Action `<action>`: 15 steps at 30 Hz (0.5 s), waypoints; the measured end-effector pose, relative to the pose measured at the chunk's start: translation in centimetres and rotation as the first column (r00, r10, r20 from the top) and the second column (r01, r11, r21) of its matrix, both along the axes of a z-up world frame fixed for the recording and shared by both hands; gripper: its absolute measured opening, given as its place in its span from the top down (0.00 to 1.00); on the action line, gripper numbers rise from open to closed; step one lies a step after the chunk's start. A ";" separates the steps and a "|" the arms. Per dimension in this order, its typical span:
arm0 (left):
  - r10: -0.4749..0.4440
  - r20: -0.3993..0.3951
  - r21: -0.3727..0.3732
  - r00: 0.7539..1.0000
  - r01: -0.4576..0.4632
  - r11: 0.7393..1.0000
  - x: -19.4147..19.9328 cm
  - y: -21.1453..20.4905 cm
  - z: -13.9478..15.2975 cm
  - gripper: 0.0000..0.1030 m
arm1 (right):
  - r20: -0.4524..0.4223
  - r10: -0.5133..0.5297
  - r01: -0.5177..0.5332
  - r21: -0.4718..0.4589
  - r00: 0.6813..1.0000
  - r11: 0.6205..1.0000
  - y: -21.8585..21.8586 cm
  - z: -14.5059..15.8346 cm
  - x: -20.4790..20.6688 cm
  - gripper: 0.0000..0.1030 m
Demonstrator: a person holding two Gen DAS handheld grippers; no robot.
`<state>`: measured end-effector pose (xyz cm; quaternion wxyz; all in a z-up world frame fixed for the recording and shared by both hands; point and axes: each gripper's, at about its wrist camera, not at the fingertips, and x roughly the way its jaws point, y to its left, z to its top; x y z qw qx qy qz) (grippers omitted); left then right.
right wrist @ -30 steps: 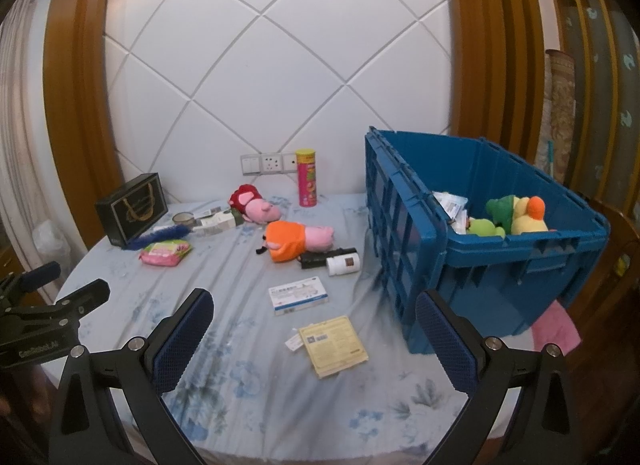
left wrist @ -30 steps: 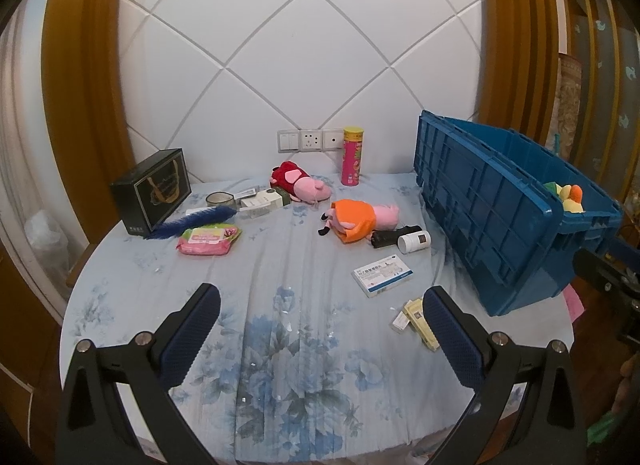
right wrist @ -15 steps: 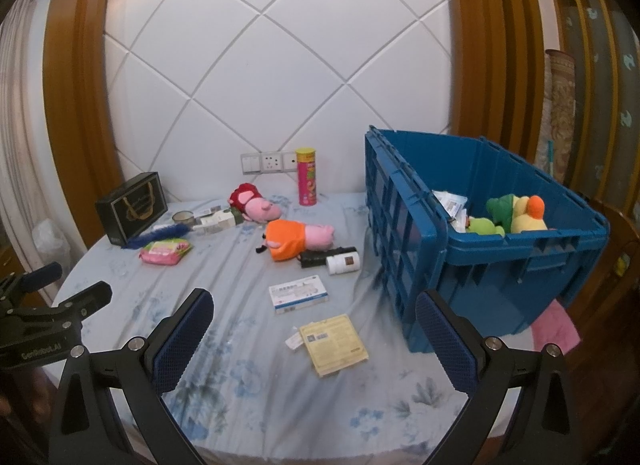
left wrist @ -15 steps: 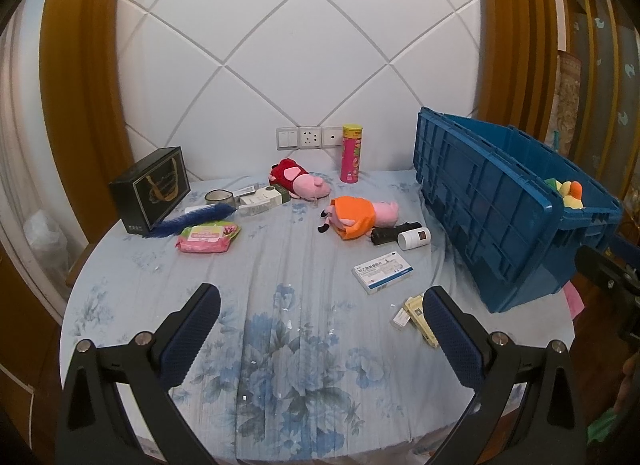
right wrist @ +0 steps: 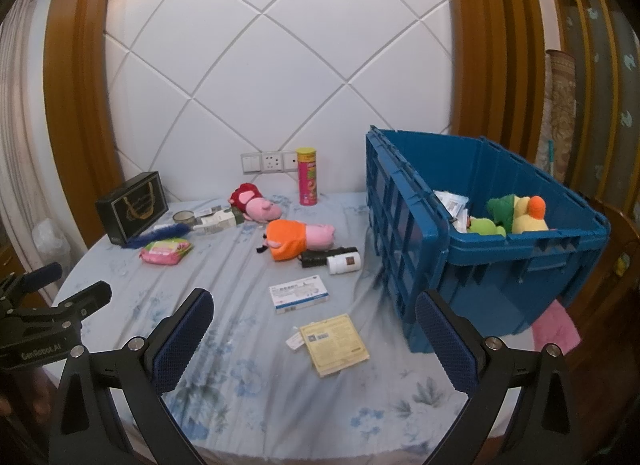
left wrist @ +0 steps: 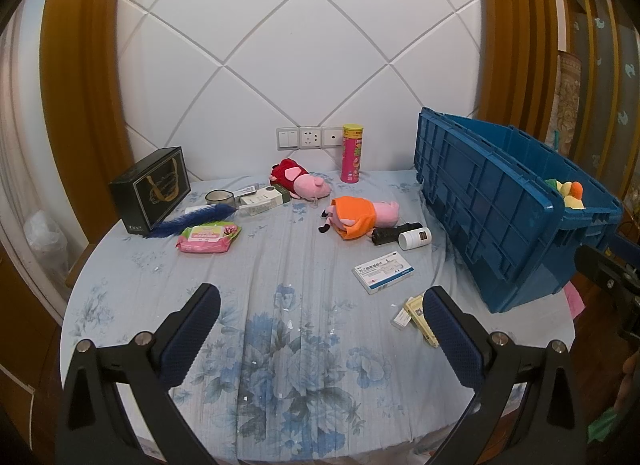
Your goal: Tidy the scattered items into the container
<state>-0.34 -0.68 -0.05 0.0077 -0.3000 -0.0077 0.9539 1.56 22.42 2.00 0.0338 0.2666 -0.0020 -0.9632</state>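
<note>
Two pig plushes [right wrist: 298, 239] lie mid-tabletop [right wrist: 248, 385]; one white pill bottle [right wrist: 345, 264], one medicine box [right wrist: 299, 293] nearby. Blue crate [right wrist: 516, 265] sits right (ribbed walls, plush toys inside). Left gripper [left wrist: 320, 329] and right gripper [right wrist: 314, 341]: fingers wide, empty.

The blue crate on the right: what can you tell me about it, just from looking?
The blue crate looks like hard ribbed plastic, open on top, with a hinged lid flap hanging down its left side. It sits on the floral tablecloth at the table's right edge. Inside lie a green and yellow plush toy and some white packets. No claw touches it.
</note>
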 end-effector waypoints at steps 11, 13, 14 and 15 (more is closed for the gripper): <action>-0.001 -0.006 -0.003 1.000 0.001 1.000 0.3 0.3 -0.1 0.00 | 0.002 -0.001 0.001 -0.001 1.000 1.000 0.5 0.2 0.0 0.00; 0.000 -0.007 -0.004 1.000 0.000 1.000 0.3 0.3 -0.1 0.00 | 0.001 -0.001 0.001 0.000 1.000 1.000 0.4 0.3 0.1 0.00; -0.001 -0.007 -0.004 1.000 0.001 1.000 0.3 0.2 0.0 0.00 | 0.001 0.000 0.000 0.001 1.000 1.000 0.3 0.3 0.1 0.00; -0.001 -0.006 -0.003 1.000 0.001 1.000 0.2 0.1 0.0 0.00 | 0.001 0.000 0.000 0.003 1.000 1.000 0.3 0.3 0.1 0.00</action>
